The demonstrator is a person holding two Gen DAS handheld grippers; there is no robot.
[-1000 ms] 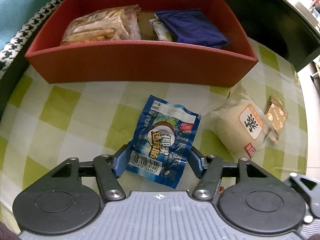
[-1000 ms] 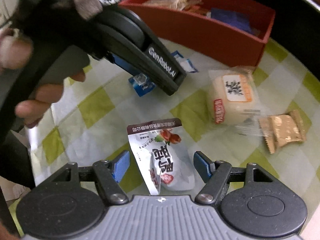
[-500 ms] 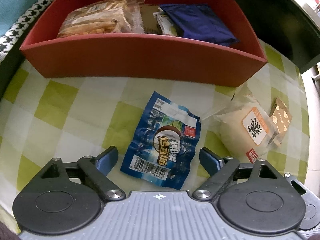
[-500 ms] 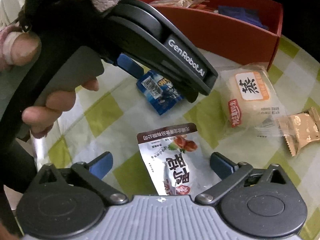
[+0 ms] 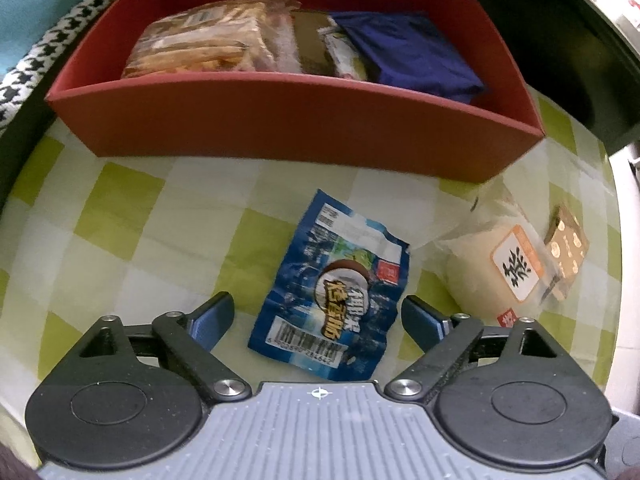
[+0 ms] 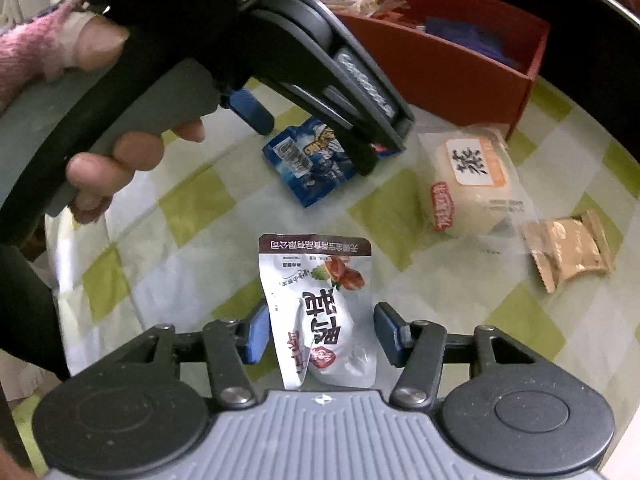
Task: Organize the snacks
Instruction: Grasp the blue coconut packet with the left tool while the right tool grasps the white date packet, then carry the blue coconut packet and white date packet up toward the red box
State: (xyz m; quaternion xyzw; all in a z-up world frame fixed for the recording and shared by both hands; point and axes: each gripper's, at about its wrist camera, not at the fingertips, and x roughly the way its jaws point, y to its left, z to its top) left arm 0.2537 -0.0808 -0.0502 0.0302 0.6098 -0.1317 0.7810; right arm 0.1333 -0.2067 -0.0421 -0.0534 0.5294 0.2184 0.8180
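On green-checked tablecloth (image 5: pixel 120 216), left wrist view: left gripper (image 5: pixel 318 316) jaws had just been opening, stood wide apart, blue snack packet (image 5: pixel 332 296) lying flat between them, untouched. Red box (image 5: pixel 280 136) beyond, holding several packets. Bun pack (image 5: pixel 492 268) and tan packet (image 5: pixel 568 248) to right.

Right wrist view: right gripper (image 6: pixel 320 332) jaws had just been closing, left pad touching white snack pouch (image 6: pixel 324 312), right pad just clear; pouch on cloth. Person's hand (image 6: pixel 116 164) held left tool over blue packet.
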